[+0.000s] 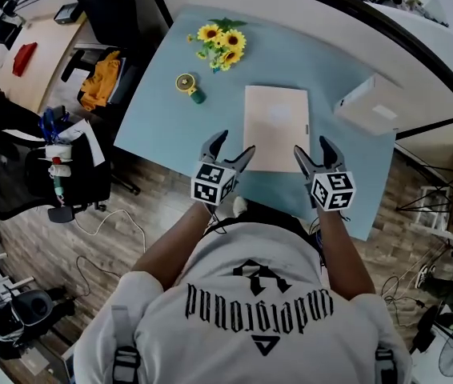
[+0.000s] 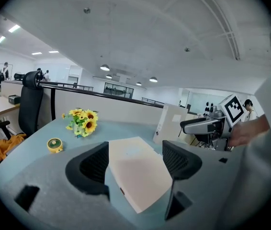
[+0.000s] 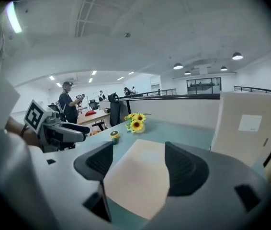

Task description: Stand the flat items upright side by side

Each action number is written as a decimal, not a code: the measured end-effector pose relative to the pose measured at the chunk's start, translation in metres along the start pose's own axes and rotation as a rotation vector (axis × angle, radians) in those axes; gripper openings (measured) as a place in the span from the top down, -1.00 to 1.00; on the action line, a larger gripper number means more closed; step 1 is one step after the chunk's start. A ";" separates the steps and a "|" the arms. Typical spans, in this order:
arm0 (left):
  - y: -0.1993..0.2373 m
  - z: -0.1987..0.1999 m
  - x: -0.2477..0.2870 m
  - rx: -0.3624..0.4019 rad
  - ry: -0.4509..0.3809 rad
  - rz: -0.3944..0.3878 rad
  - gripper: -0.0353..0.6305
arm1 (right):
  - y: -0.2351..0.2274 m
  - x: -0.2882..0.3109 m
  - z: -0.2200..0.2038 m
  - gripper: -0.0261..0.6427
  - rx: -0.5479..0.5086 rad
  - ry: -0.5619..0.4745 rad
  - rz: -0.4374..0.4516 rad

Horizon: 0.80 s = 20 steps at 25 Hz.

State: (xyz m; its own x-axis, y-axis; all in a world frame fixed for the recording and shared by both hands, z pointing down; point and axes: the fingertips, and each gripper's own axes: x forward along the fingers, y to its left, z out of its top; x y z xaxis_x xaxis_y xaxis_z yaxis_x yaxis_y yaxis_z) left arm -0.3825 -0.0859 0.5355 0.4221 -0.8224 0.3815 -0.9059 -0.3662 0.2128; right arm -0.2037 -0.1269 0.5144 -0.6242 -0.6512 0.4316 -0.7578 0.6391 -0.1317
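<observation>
The beige folder [image 1: 276, 126] lies flat on the blue counter [image 1: 154, 122]. The left gripper [image 1: 234, 144] and right gripper [image 1: 312, 146] hover at its near corners, both spread wide and empty. A white box [image 1: 366, 106] stands to its right.

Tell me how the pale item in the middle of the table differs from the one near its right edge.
The middle item lies flat; the right item stands upright. The middle item shows no label; the right item bears a small white label. Both are pale and rectangular.
</observation>
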 end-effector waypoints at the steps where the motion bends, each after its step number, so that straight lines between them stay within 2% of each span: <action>1: 0.002 -0.003 0.004 -0.008 0.012 -0.002 -0.19 | -0.003 0.004 -0.003 -0.10 0.008 0.011 0.007; 7: 0.009 -0.024 0.031 -0.039 0.079 -0.001 -0.19 | -0.022 0.024 -0.021 -0.11 0.047 0.081 0.032; 20: 0.037 -0.083 0.099 -0.206 0.265 0.020 -0.19 | -0.072 0.074 -0.086 -0.11 0.140 0.288 0.097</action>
State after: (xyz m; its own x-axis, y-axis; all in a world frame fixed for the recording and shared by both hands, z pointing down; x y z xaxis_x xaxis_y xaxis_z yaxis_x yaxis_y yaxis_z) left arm -0.3713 -0.1441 0.6561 0.4237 -0.6769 0.6019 -0.8990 -0.2333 0.3706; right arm -0.1788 -0.1864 0.6324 -0.6310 -0.4348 0.6425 -0.7284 0.6170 -0.2978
